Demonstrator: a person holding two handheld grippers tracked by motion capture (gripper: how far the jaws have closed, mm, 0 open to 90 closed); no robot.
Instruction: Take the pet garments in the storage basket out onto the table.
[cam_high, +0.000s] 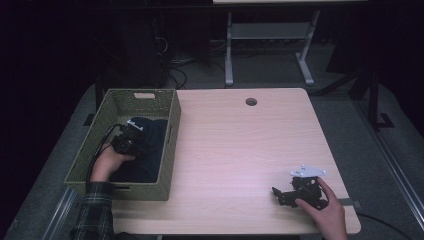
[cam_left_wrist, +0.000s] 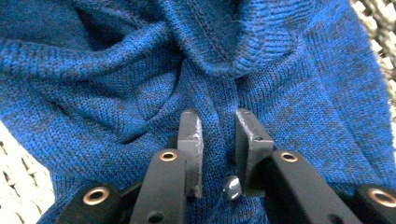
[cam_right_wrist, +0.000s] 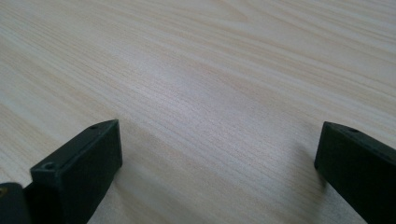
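Nearest, at the table's front right corner, the right hand rests its gripper on bare wood, jaws spread wide with nothing between them. Over at the left, the other hand reaches into the green woven basket, where a blue knitted sweater lies bunched. The left gripper is pressed into it, jaws drawn close together, pinching a ridge of the knit. Farther back, the tabletop has a round cable hole.
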